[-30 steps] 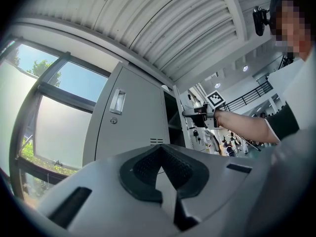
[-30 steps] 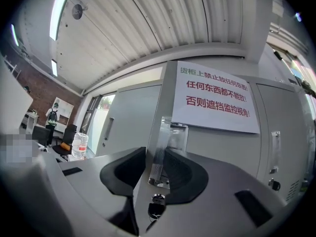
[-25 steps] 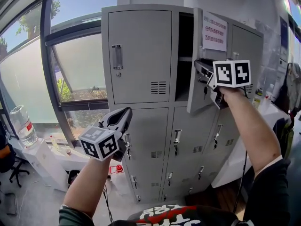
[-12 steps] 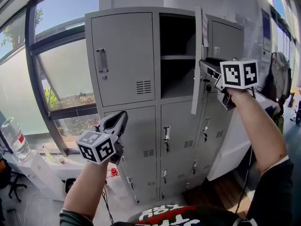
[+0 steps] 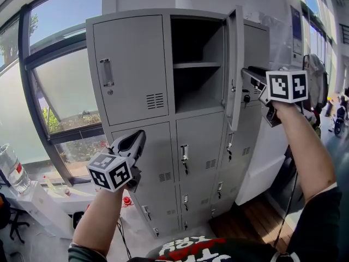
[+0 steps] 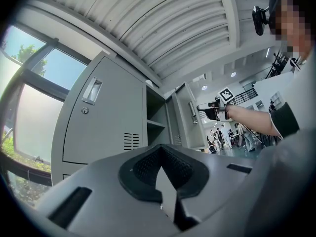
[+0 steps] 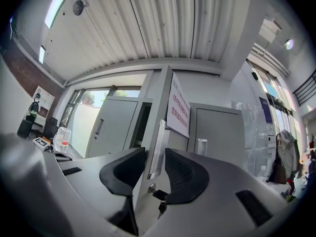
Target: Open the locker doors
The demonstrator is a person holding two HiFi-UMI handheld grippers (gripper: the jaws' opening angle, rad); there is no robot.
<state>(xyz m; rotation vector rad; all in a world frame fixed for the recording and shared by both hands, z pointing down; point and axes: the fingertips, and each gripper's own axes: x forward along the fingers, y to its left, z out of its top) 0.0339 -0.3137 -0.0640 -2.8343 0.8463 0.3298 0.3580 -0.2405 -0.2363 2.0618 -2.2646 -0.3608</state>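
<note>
The grey locker (image 5: 163, 141) has several doors. Its top middle door (image 5: 235, 64) is swung out to the right, baring a dark compartment with one shelf (image 5: 196, 64). My right gripper (image 5: 245, 76) reaches that door's edge from the right. In the right gripper view its jaws (image 7: 155, 157) sit on either side of the upright metal door handle (image 7: 159, 142), shut on it and just closing a little, with a key (image 7: 160, 194) below. The top left door (image 5: 131, 70) is closed. My left gripper (image 5: 136, 141) hovers low in front of the lower doors, shut and empty (image 6: 163, 167).
Large windows (image 5: 54, 91) run along the left wall, with a water bottle (image 5: 8, 168) on a low white unit. A white table (image 5: 262, 162) stands right of the locker. A paper notice (image 7: 178, 107) is stuck on the open door. People stand far off (image 6: 229, 137).
The top middle door has swung further open to the right with my right gripper on its handle. The left gripper has drifted slightly lower and to the left.
</note>
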